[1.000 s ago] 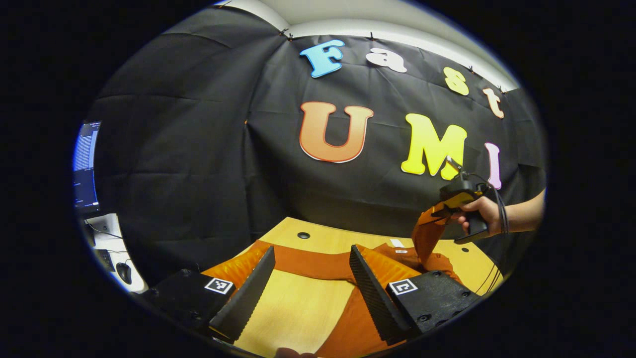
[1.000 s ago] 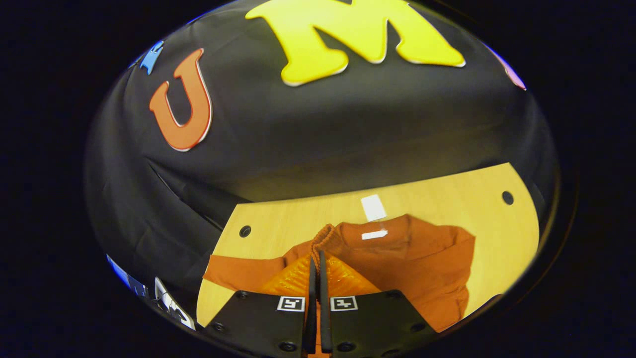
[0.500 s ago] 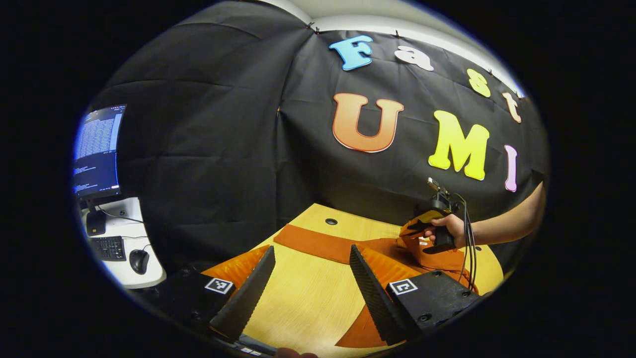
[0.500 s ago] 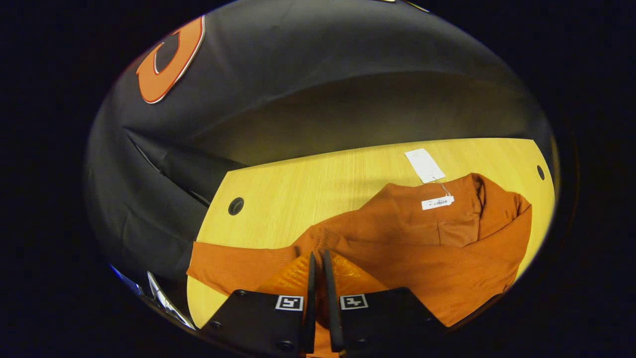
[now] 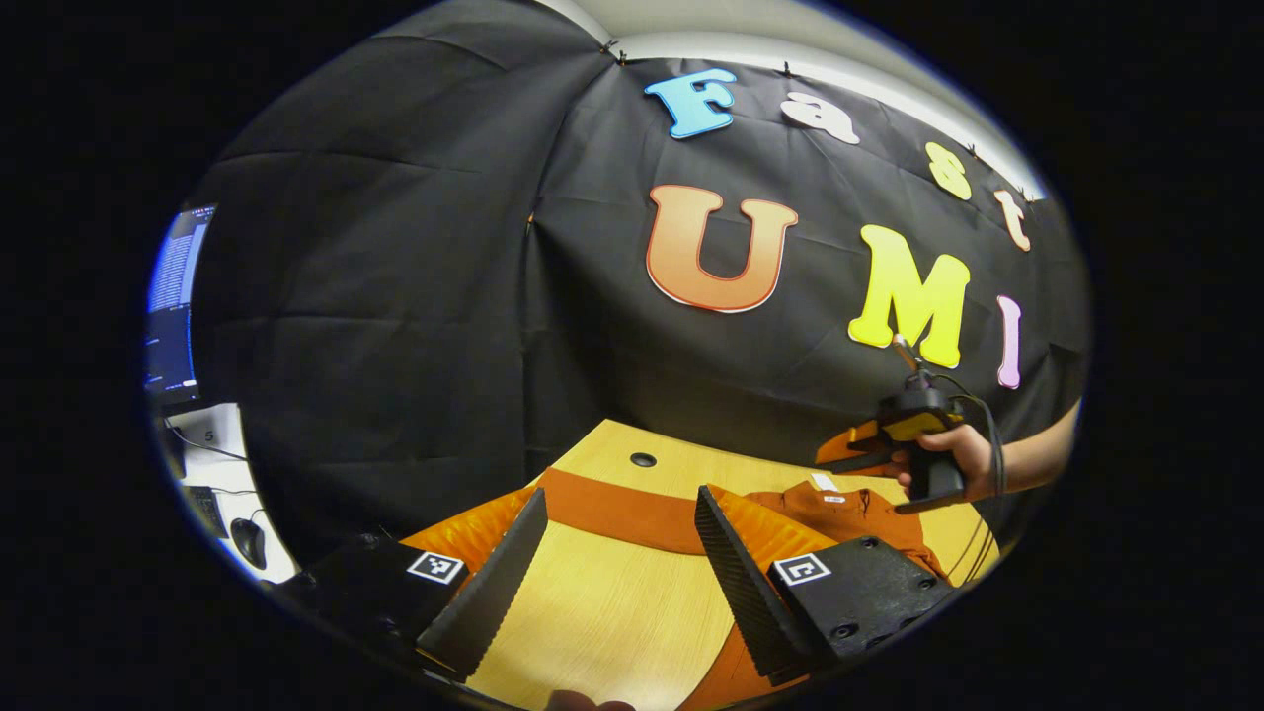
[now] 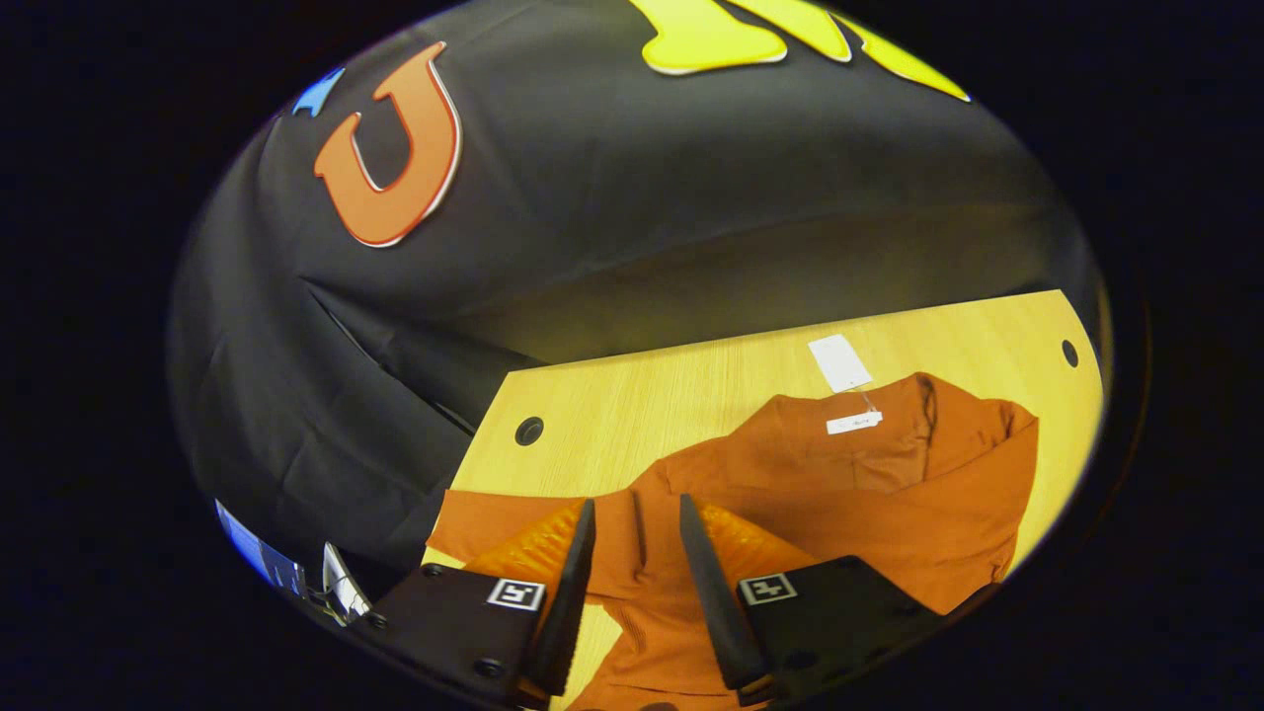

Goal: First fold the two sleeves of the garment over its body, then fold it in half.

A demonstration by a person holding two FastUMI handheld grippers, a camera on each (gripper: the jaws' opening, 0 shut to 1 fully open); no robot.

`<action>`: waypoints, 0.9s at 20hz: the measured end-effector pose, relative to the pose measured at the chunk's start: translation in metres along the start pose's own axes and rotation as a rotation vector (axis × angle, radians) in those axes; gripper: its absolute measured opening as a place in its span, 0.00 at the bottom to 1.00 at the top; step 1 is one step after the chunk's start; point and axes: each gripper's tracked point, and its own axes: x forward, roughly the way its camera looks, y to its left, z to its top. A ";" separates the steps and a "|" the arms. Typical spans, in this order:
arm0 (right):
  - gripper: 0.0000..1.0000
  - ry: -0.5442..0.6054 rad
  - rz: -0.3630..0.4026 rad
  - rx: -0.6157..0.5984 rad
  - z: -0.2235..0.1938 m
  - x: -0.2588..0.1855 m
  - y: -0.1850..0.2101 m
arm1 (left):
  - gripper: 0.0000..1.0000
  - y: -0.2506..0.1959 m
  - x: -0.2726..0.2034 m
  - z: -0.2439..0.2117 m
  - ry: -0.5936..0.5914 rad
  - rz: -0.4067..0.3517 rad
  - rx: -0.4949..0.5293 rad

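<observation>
Now rust-orange garment (image 6: 869,513) rumpled on table (image 6: 632,405), one sleeve (image 5: 612,509) outstretched.

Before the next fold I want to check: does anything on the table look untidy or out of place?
Slightly: the folded sleeve lies bunched and crooked on the garment, and its hang tag lies on the bare table.

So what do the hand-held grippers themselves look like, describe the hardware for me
Each hand-held gripper has two long wedge-shaped ridged fingers on black blocks with screws, each block bearing a square black-and-white marker. The right hand-held gripper has a black-and-yellow body, a black handle and trailing black cables. No sleeve shows on the visible forearm.
</observation>
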 end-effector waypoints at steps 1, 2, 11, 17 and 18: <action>0.66 0.002 0.018 -0.016 -0.009 -0.019 0.001 | 0.98 0.004 0.010 0.001 0.003 -0.006 0.001; 0.68 0.002 0.031 -0.030 -0.015 -0.040 -0.001 | 0.98 0.011 0.022 0.001 0.001 -0.009 0.001; 0.68 -0.049 -0.032 -0.036 -0.046 -0.209 -0.083 | 0.99 0.076 0.174 -0.066 0.223 -0.105 0.081; 0.68 -0.133 -0.220 0.121 -0.055 -0.283 -0.170 | 0.99 0.109 0.253 -0.150 0.437 -0.023 0.073; 0.68 -0.136 -0.249 0.154 -0.060 -0.292 -0.184 | 0.99 0.110 0.259 -0.159 0.461 -0.011 0.081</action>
